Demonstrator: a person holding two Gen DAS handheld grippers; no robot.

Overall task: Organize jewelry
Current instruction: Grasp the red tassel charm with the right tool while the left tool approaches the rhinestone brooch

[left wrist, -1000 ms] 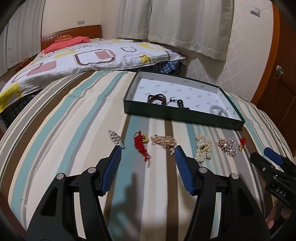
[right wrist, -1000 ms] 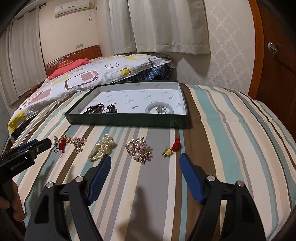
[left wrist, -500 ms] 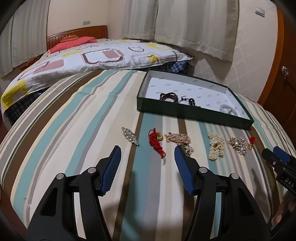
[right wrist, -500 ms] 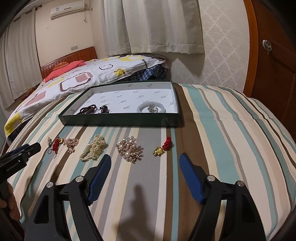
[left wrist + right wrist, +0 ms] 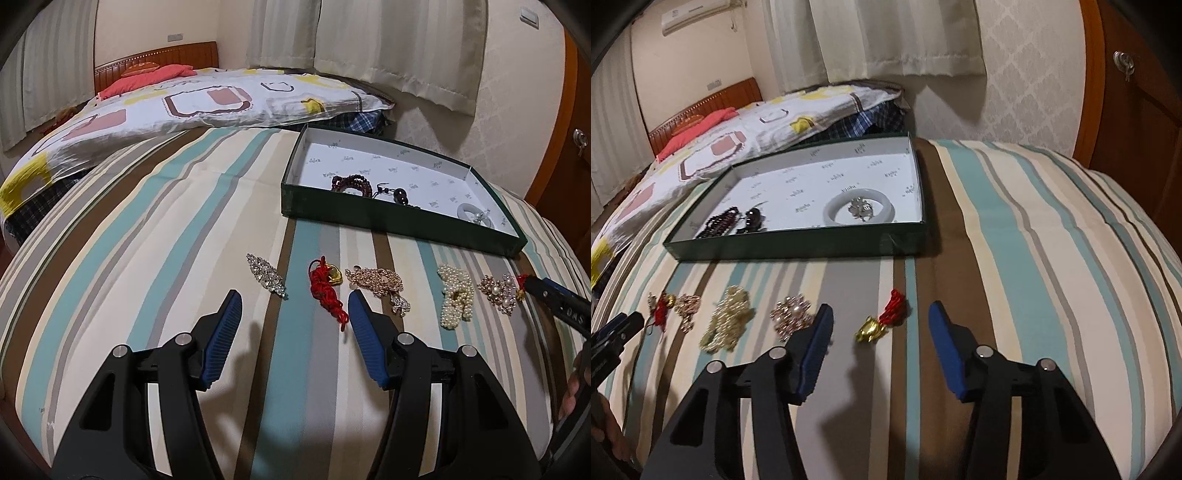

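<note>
My left gripper [image 5: 293, 306] is open above the striped bedspread, just short of a red tassel charm [image 5: 325, 291]. A crystal brooch [image 5: 266, 275] lies left of it. To its right lie a rose-gold chain [image 5: 376, 280], a pearl bracelet [image 5: 456, 295] and a pearl brooch [image 5: 496, 290]. My right gripper [image 5: 881, 313] is closing, with the gold charm on a red knot [image 5: 873, 328] lying between its fingers; the pads are not touching it. Behind stands the green box [image 5: 798, 248], holding a white bangle [image 5: 833, 214] and dark beads [image 5: 718, 225].
A quilt [image 5: 184, 107] and a red pillow [image 5: 147, 75] lie at the far end of the bed. The bed drops off to the right near a wooden door [image 5: 1137, 110]. My left gripper's tip [image 5: 617, 328] shows at the left edge of the right wrist view.
The right gripper has moved forward and down, so the gold and red charm now lies between its fingers, and its jaws have narrowed. The left gripper has drifted slightly left.
</note>
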